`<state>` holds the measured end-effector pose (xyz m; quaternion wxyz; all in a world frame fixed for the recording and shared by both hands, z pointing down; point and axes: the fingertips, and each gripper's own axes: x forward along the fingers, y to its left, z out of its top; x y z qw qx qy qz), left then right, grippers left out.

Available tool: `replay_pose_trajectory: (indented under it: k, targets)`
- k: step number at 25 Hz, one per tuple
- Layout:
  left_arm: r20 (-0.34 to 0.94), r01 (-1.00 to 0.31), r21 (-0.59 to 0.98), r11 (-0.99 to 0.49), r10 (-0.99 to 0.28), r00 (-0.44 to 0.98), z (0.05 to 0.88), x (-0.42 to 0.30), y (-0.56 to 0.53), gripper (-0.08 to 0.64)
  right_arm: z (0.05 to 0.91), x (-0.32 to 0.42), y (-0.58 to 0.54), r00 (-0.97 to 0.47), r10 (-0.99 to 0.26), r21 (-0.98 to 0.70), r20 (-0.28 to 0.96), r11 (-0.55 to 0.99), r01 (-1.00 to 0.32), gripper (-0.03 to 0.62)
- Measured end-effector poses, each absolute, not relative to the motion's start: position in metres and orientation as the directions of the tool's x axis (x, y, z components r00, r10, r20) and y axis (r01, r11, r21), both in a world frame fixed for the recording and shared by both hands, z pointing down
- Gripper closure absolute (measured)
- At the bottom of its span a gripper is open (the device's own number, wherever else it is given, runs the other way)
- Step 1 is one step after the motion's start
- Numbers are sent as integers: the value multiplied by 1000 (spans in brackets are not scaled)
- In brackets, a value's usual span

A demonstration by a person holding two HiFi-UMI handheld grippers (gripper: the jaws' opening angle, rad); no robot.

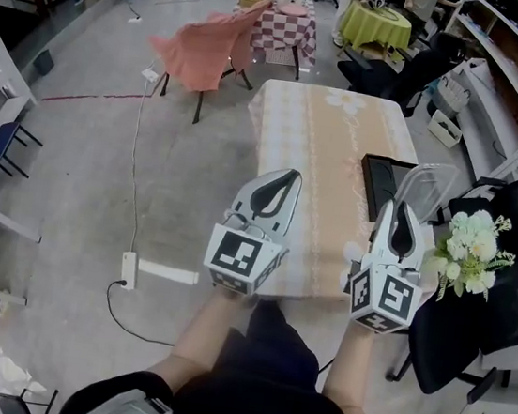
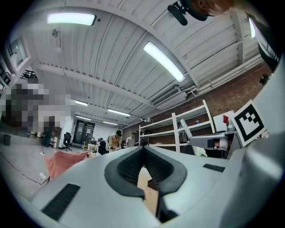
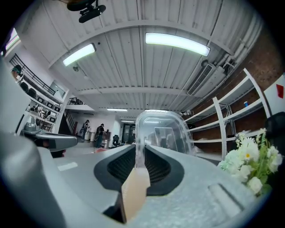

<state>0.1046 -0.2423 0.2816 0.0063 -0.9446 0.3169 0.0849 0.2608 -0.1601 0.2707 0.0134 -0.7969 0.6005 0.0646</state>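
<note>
The right tool (image 3: pixel 139 150) is clamped on the rim of a clear domed plastic container (image 3: pixel 165 131). The container stands up ahead of the tool's tips, its length in line with the jaws, over the near right corner of the beige-clothed table (image 1: pixel 324 144) and beside a flat black tray (image 1: pixel 383 185). The left tool (image 2: pixel 142 149), tips together on nothing, hovers over the near edge, to the left and clear of the container.

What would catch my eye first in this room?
The right gripper pinches the wall of a clear plastic container at the near edge of a beige-clothed table. The left gripper beside it is shut on nothing. White flowers show to the table's right.
</note>
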Motion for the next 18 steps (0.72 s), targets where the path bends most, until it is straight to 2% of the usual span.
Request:
replay_pose_trajectory:
  k: [18]
  targets:
    - [-145, -596, 52, -802, -596, 790, 291, 92, -229, 545, 279, 245, -139, 291, -949, 25, -118, -295, -955, 525]
